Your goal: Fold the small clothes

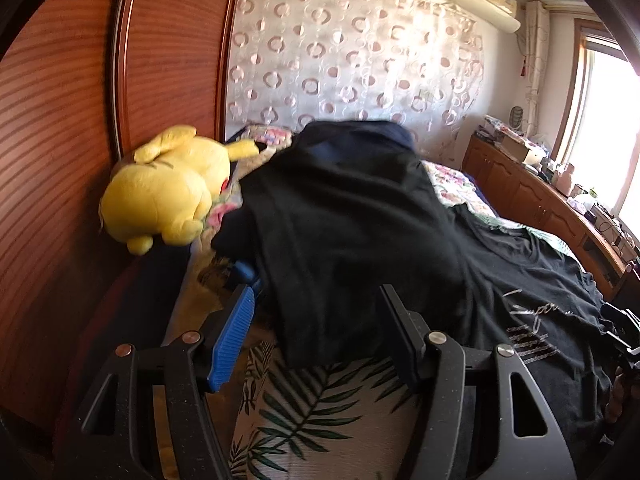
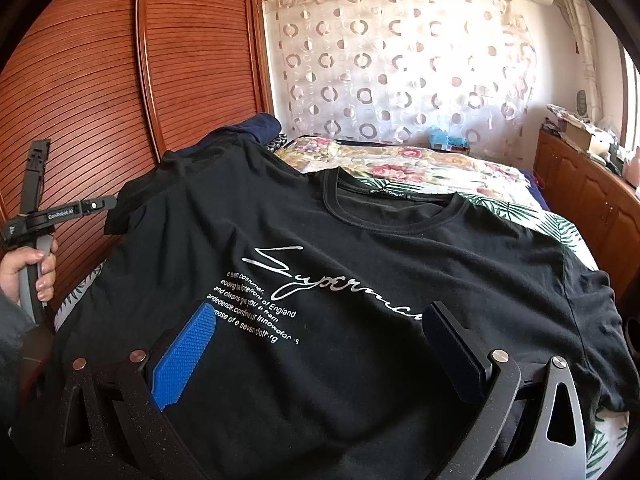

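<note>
Black T-shirt (image 2: 320, 300) sleeve (image 1: 340, 232), blurred.

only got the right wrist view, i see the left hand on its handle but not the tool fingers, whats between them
Observer: A raised fold of the black t-shirt hangs between the left tool's fingers. The blue pad stands clear of the cloth.
Operator: anything past that fold i should know about
Observer: A yellow plush toy lies against the wardrobe, just left of the fold.
</note>
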### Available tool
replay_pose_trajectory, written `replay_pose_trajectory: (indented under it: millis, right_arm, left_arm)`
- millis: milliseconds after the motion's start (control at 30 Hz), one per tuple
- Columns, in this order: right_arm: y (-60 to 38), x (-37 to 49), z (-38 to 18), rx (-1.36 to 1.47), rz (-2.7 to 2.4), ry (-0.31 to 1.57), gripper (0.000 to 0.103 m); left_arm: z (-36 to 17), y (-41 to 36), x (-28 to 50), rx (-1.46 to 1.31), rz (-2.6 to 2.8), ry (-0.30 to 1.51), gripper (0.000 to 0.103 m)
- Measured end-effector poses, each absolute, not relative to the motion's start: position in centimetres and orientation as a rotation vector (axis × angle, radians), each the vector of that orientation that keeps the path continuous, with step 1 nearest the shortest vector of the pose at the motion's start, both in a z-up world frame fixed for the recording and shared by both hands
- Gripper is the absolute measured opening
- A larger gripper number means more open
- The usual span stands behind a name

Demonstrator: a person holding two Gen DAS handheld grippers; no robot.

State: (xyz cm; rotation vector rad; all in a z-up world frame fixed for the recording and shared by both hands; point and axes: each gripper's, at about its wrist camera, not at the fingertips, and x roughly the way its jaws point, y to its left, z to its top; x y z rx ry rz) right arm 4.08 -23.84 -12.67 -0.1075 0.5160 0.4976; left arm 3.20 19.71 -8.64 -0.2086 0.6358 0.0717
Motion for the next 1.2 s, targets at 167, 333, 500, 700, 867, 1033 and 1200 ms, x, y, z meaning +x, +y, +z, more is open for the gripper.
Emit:
replay_pose_trajectory:
  millis: [167, 333, 500, 700, 867, 1033, 1200]
  right_arm:
    - [-23.8, 4.0, -13.1, -0.113, 0.503, 0.514, 0.103]
    - [-23.7, 4.1, -13.2, -0.118, 0.503, 0.518, 0.103]
    - [-23.5, 4.5, -13.2, -0.111, 0.5, 0.518, 0.103]
    - [-23.4, 4.6, -13.4, -0.103, 0.497, 0.519, 0.103]
    - [-23.6, 4.5, -13.3, -0.093, 0.489, 0.515, 0.103]
    - [-24.2, 4.2, -13.1, -0.08, 0.474, 0.502, 0.103]
    - [-24.8, 3.7, -13.0, -0.065, 0.451, 0.49, 0.103]
  left_arm:
    - [-10.1, 20.5, 3.9, -0.248, 0.043, 0.668, 0.061]
    - [-10.0, 20.4, 3.6, -0.259, 0.017, 0.662, 0.027]
    - [-9.2, 19.5, 2.4, -0.219, 0.014, 0.647, 0.01]
    - [-7.6, 18.6, 2.0, -0.183, -0.008, 0.611, 0.003]
    - [-3.7, 16.7, 2.7, -0.147, -0.064, 0.53, 0.002]
    - [-0.5, 13.6, 5.4, -0.068, -0.143, 0.491, 0.002]
    - [0.2, 9.4, 7.2, -0.007, -0.252, 0.508, 0.002]
